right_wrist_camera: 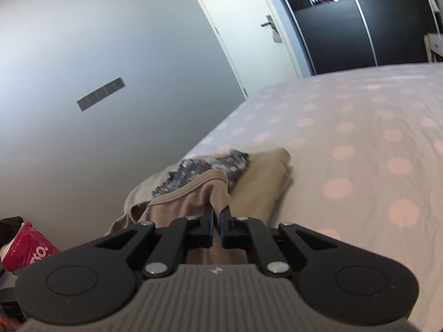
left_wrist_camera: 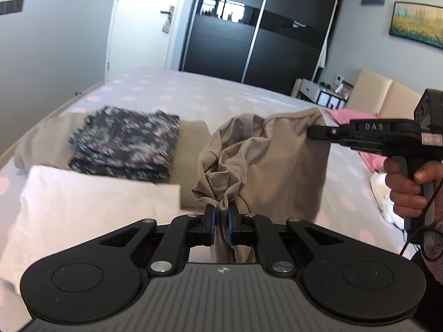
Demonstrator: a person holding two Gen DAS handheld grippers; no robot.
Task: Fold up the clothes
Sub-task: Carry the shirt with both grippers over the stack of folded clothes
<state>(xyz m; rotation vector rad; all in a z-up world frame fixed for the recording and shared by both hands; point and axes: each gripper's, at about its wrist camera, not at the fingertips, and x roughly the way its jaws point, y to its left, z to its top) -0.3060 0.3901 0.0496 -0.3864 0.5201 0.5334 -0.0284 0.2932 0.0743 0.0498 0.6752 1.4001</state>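
A beige garment (left_wrist_camera: 265, 160) hangs in the air above the bed, held up by both grippers. My left gripper (left_wrist_camera: 221, 215) is shut on a bunched edge of it. My right gripper (right_wrist_camera: 217, 215) is shut on another edge of the same garment (right_wrist_camera: 193, 202); it shows from the side in the left wrist view (left_wrist_camera: 313, 132), pinching the garment's top right corner. A folded dark floral garment (left_wrist_camera: 124, 144) lies on a folded beige one (left_wrist_camera: 191, 138) on the bed, also in the right wrist view (right_wrist_camera: 216, 166).
A folded white cloth (left_wrist_camera: 83, 207) lies near me on the polka-dot bed (right_wrist_camera: 346, 144). A pink item (left_wrist_camera: 351, 116) and a white crumpled cloth (left_wrist_camera: 387, 202) lie to the right. A dark wardrobe (left_wrist_camera: 249, 33), a door and a red bag (right_wrist_camera: 27, 246) stand beyond.
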